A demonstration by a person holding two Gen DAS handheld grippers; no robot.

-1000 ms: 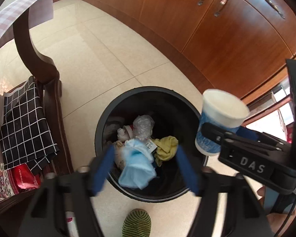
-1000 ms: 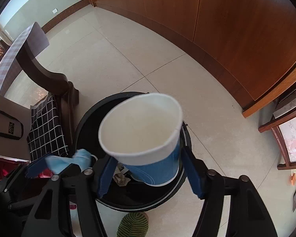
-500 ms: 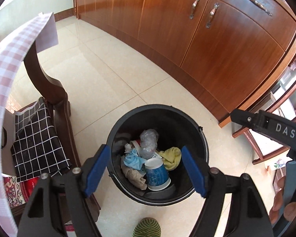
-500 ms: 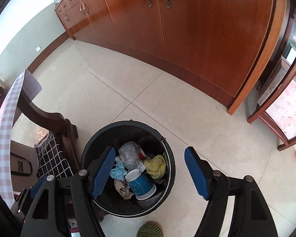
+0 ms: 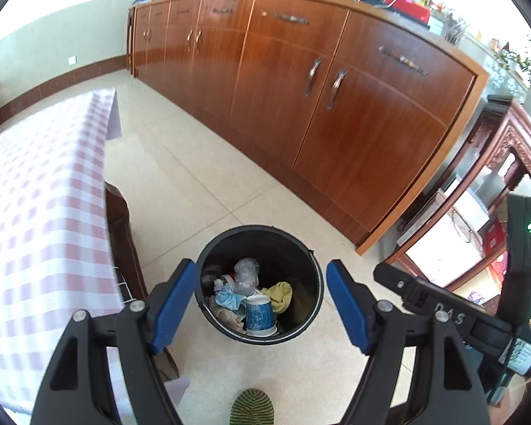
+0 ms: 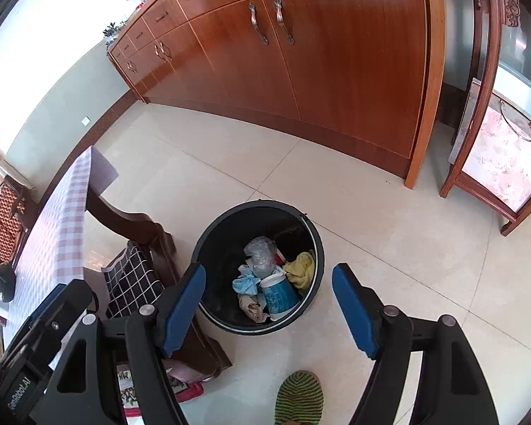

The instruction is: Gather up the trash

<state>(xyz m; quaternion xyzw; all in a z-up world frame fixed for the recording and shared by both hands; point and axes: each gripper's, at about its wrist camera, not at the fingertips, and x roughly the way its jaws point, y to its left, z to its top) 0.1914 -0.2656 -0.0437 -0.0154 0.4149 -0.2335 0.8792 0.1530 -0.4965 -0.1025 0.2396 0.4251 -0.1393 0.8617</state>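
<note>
A black trash bin [image 5: 302, 248] stands on the tiled floor and also shows in the right wrist view [image 6: 216, 265]. Inside lie a blue-and-white paper cup [image 5: 260, 315] [image 6: 279, 294], a crumpled blue mask [image 5: 228, 299] [image 6: 246, 283], a yellow rag [image 5: 281, 292] [image 6: 301, 269] and clear plastic [image 5: 246, 269] [image 6: 260, 249]. My left gripper [image 5: 262, 304] is open and empty, high above the bin. My right gripper [image 6: 269, 304] is open and empty, also high above the bin.
A table with a pink checked cloth [image 5: 42, 212] [image 6: 60, 219] stands at the left. A dark wooden chair with a black grid cushion [image 6: 131, 279] sits beside the bin. Wooden cabinets [image 5: 318, 106] line the back. A striped slipper toe [image 5: 251, 407] [image 6: 299, 396] shows at the bottom.
Both grippers let go of their trash: the blue mask and the paper cup now lie in the bin. Both grippers have risen well above the bin.
</note>
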